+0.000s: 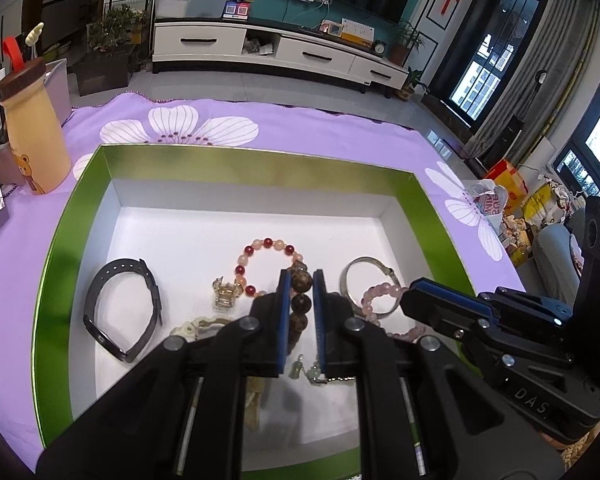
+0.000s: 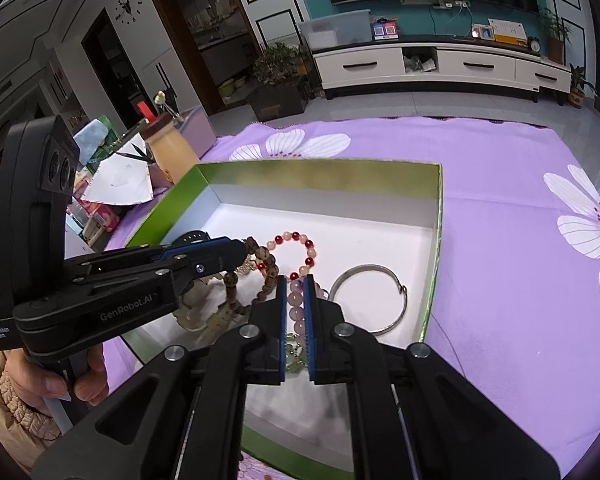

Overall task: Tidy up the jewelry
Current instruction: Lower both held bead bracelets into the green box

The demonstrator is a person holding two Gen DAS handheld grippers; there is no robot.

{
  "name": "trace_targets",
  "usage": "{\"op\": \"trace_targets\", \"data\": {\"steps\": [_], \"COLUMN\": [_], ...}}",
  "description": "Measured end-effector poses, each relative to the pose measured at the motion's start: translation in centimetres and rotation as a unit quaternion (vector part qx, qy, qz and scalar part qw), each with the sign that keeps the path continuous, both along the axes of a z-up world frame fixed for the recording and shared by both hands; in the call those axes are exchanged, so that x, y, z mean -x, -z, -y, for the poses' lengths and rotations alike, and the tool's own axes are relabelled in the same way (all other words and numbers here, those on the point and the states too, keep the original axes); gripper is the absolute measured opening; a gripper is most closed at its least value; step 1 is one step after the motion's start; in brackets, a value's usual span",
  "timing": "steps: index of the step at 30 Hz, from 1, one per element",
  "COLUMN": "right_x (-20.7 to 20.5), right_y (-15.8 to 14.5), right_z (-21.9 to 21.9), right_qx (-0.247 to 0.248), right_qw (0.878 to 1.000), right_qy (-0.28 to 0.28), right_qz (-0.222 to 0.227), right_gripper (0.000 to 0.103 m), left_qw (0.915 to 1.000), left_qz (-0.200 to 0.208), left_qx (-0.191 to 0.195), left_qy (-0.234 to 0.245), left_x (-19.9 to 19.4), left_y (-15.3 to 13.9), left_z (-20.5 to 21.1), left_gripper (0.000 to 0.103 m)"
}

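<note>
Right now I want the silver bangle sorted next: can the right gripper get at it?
Probably not yet: the right gripper is shut on the pink bead bracelet. The silver bangle lies uncovered just beside it in the box.

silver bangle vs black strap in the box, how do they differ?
The silver bangle is a thin, shiny metal ring, nearly round; the black strap is a wide, matte band bent into a pointed loop. The silver bangle lies on the right side of the green box with pink beads overlapping it; the black strap lies alone on the left. Shared: both rest on the white floor of the box, and neither is gripped.
</note>
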State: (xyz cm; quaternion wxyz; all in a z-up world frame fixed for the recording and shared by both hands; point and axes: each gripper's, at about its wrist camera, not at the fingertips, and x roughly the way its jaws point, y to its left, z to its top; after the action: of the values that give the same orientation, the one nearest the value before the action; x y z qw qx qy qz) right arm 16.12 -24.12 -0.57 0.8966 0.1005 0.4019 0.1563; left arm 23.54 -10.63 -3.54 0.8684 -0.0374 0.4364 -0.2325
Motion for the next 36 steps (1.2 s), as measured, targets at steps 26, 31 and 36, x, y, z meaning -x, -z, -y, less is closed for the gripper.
{"op": "trace_targets", "data": {"steps": [26, 31, 36], "right_x": [-1.1, -1.2, -1.2], "right_y": [1.1, 1.4, 1.5], "right_z": [-1.9, -2.5, -2.7], "right_qx": [0.040, 0.052, 0.058], "right_qw": [0.999, 0.998, 0.997], "right_qy": [-0.023, -0.030, -0.032], "right_qz": [-0.027, -0.035, -0.037], "right_gripper": [0.007, 0.007, 0.007], "left_qw": [0.9996, 0.9995, 0.9995], "left_qz": [-0.020, -0.021, -0.021], "left_qx": [-0.020, -0.022, -0.024], "left_qy": [-0.005, -0.006, -0.007], "left_x": [-0.2, -0.5, -0.5], "left_y": [1.6, 1.7, 1.7], "left_z": [0.1, 0.0, 0.0], "left_gripper": [0.011, 0.011, 0.011]}}
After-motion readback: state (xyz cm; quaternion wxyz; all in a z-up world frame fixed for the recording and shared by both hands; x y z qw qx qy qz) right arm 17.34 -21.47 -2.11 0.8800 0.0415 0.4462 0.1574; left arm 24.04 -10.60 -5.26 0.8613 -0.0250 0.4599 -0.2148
